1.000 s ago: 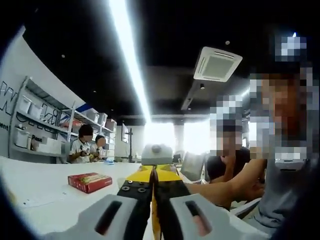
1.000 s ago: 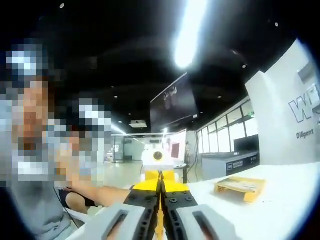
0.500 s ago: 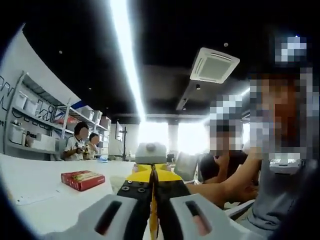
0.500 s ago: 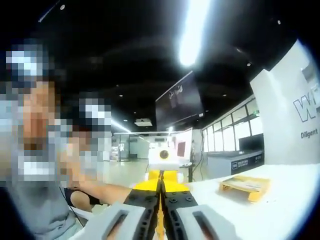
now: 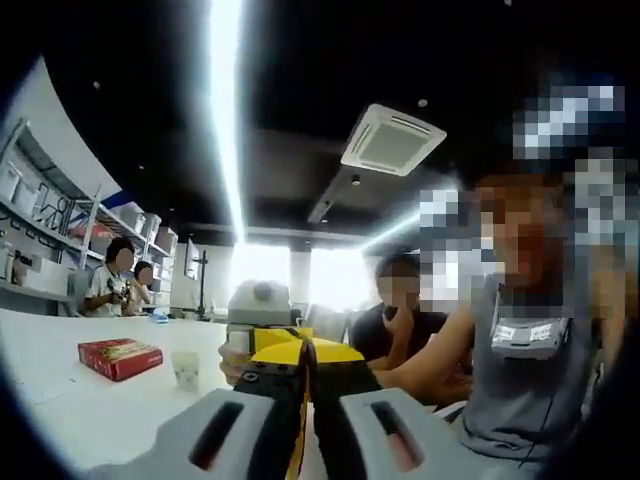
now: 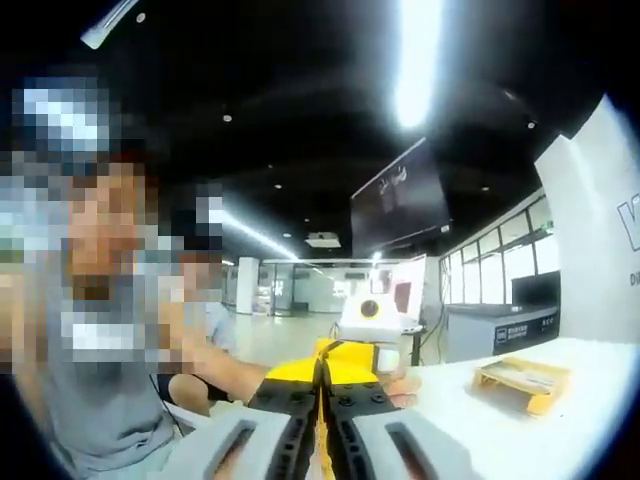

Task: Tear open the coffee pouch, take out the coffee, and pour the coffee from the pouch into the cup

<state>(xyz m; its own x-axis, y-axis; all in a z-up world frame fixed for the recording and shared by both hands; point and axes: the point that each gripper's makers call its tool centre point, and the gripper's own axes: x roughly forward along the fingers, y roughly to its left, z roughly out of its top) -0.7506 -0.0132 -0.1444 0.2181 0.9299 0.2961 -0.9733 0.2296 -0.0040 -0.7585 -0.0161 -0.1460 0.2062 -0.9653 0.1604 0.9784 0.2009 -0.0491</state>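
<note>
Both grippers, left gripper (image 5: 303, 385) and right gripper (image 6: 322, 400), are clamping the yellow pouch (image 5: 283, 350) between them for tearing; cup (image 5: 186, 370) is waiting at 9 o'clock.

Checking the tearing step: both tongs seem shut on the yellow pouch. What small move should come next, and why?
Probably pull the two apart with a slight twist to start the tear. The left tongs and right tongs are both shut on the yellow pouch, and I can see no tear in it. The cup stands on the table.
</note>
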